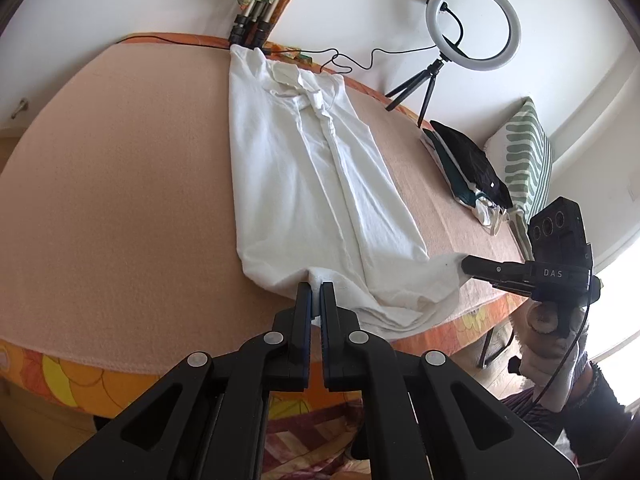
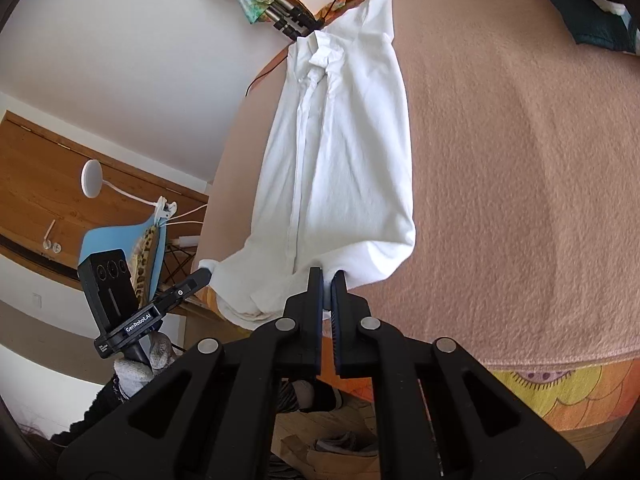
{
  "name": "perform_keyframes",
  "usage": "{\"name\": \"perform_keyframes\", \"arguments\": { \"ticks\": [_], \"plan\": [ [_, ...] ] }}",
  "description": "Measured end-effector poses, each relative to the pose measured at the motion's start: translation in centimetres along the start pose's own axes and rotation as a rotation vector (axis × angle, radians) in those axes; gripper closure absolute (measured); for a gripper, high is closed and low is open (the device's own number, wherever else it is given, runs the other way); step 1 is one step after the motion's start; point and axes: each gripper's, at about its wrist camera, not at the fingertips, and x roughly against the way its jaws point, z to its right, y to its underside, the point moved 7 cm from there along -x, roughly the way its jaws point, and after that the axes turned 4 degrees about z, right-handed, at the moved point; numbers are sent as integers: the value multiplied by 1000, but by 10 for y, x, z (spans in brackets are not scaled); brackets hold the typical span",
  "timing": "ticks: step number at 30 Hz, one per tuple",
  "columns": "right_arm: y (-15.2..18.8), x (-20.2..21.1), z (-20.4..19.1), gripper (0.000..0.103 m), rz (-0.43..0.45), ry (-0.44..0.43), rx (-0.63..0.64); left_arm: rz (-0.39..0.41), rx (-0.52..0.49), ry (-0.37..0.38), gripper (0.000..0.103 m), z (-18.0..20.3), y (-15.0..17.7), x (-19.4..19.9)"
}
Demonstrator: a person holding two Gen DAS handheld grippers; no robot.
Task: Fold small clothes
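Both tongs, left [image 1: 316,286] and right [image 2: 327,276], pinch the white shirt's [image 1: 304,184] hem (folded lengthwise).

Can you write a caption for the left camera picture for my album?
Both tongs, left and right, pinch the white shirt's near hem on the peach blanket.

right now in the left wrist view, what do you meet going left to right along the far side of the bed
tripod legs → white shirt collar → ring light → dark folded clothes → striped pillow
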Motion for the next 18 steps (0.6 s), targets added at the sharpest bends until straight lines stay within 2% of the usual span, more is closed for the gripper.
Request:
{"name": "perform_keyframes", "arguments": {
  "ticks": [4, 11, 14, 18],
  "plan": [
    [-30, -7, -3, 98, 28, 13, 9, 24, -2, -14, 100, -5, -27, -9],
    [-83, -36, 14, 98, 44, 60, -17, 7, -7, -73, 100, -28, -60, -49],
    [-95, -52, 29, 98, 40, 107, -34, -5, 6, -90, 100, -39, -68, -66],
    [-99, -67, 46, 98, 13, 121, -71, -20, 25, -89, 100, -46, -71, -80]
  ]
}}
